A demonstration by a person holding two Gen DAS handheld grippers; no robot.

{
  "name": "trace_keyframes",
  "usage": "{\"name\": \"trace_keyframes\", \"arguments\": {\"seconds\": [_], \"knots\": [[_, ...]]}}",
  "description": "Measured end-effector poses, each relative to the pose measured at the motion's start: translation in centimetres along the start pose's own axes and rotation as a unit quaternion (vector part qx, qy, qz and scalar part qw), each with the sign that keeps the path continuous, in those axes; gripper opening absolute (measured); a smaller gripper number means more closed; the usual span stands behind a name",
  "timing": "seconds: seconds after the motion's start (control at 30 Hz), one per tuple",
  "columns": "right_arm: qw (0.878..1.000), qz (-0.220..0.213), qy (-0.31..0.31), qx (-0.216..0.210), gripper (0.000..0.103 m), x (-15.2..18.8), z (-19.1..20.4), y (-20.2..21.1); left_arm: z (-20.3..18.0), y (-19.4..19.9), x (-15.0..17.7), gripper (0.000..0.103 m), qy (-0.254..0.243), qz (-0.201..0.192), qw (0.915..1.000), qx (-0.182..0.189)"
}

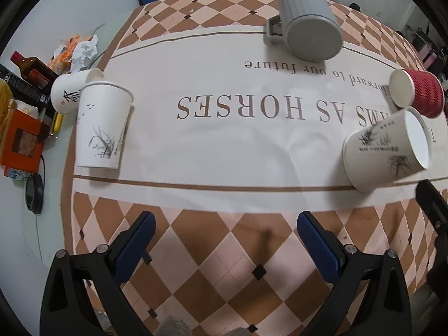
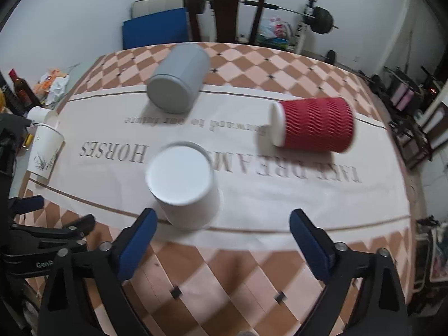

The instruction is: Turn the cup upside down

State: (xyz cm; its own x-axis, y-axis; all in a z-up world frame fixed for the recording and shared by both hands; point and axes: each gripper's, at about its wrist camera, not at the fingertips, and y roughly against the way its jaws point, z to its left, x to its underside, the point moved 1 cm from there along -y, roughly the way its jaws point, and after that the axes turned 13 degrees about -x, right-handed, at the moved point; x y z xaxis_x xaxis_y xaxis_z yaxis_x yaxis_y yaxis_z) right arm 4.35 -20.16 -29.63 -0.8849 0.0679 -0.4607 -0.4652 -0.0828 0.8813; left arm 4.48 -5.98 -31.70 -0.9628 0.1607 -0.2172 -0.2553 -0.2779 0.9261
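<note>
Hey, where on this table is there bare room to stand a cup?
The white middle of the tablecloth is free, between the upright paper cup and the tipped white cup. The checkered strip nearest the open left gripper is bare too. Crowded: the side holding the grey mug and red cup.

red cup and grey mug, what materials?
Red cup: looks like paper, with a matte ripple-embossed sleeve and a plain white rim. Grey mug: probably ceramic, possibly plastic; smooth satin surface, faint vertical ribs, thick blocky handle.
</note>
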Motion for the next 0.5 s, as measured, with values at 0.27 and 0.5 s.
{"name": "trace_keyframes", "arguments": {"seconds": [0.27,0.5], "knots": [[0.999,0.02,-0.027,0.032,0.101,0.8,-1.5,4.8,0.4,4.1,0.9,0.103,-0.001,-0.009,0.9999,0.015],[0.998,-0.001,-0.046,0.035,0.101,-0.3,-1.9,13.3,2.5,12.6,0.0,0.103,0.002,-0.061,0.9978,0.025]]}}
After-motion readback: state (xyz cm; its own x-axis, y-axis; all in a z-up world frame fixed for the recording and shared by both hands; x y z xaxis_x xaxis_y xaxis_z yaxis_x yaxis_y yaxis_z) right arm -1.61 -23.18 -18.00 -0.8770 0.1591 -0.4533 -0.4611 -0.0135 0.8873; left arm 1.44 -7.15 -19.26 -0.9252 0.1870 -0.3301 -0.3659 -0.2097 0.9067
